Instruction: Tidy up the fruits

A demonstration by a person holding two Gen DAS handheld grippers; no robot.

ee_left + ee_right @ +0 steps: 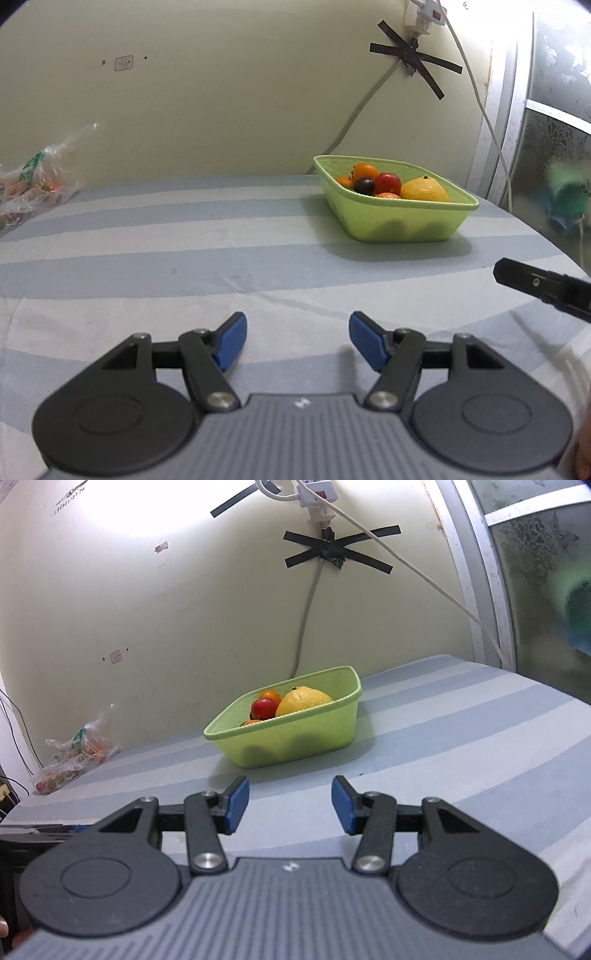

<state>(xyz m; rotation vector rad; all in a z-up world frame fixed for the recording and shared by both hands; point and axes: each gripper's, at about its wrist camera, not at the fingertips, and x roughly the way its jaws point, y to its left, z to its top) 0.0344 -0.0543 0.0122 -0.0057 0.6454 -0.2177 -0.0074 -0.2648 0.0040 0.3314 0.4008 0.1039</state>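
A light green plastic basket [436, 221] stands on the striped table near the wall. It holds a large yellow citrus [424, 189], a red tomato [388, 182], a dark plum-like fruit [365, 185] and small oranges [365, 170]. The basket also shows in the right wrist view [314, 734], with the yellow citrus [303, 699] and red tomato [263, 708]. My left gripper [297, 341] is open and empty, well short of the basket. My right gripper [290, 805] is open and empty, just in front of the basket; its tip shows in the left wrist view [517, 275].
A clear plastic bag [33, 184] with orange and green contents lies at the table's far left by the wall, and shows in the right wrist view [74, 753]. Cables hang down the wall behind the basket [354, 118]. A window frame [495, 590] is at the right.
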